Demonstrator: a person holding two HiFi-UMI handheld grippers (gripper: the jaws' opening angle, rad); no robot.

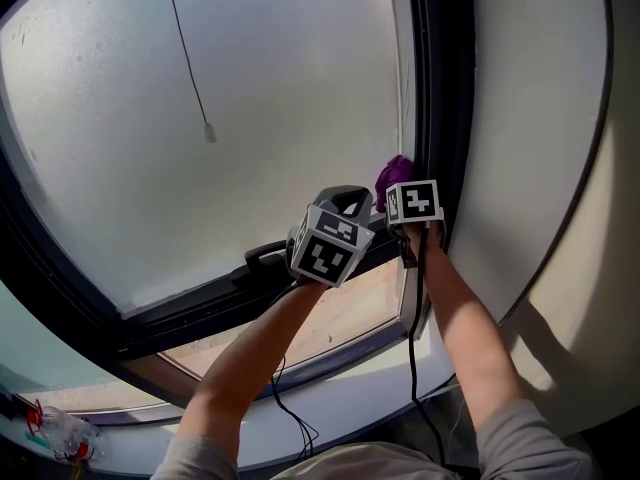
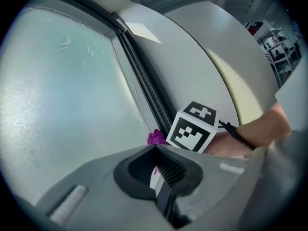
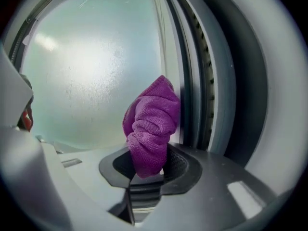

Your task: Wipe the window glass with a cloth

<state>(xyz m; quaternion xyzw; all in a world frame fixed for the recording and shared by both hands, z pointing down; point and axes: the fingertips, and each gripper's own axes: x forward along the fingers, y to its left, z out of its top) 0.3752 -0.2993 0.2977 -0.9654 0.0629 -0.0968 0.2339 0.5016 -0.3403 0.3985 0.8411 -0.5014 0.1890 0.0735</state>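
A purple cloth (image 3: 151, 129) was gripped, bunched, between the narrow-set jaws of the right gripper (image 3: 147, 166) and was held at the right edge of the window glass (image 1: 280, 98), just beside the dark frame (image 1: 437, 118). The left gripper (image 2: 156, 172) was raised close alongside, its jaws brought together on nothing.

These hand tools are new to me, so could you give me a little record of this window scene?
Right gripper: shut on purple cloth
Cloth position: at the glass's right edge, beside the dark frame
Left gripper: shut, holding nothing
Window glass: hazy, not see-through
Cord: thin, hangs across the upper pane
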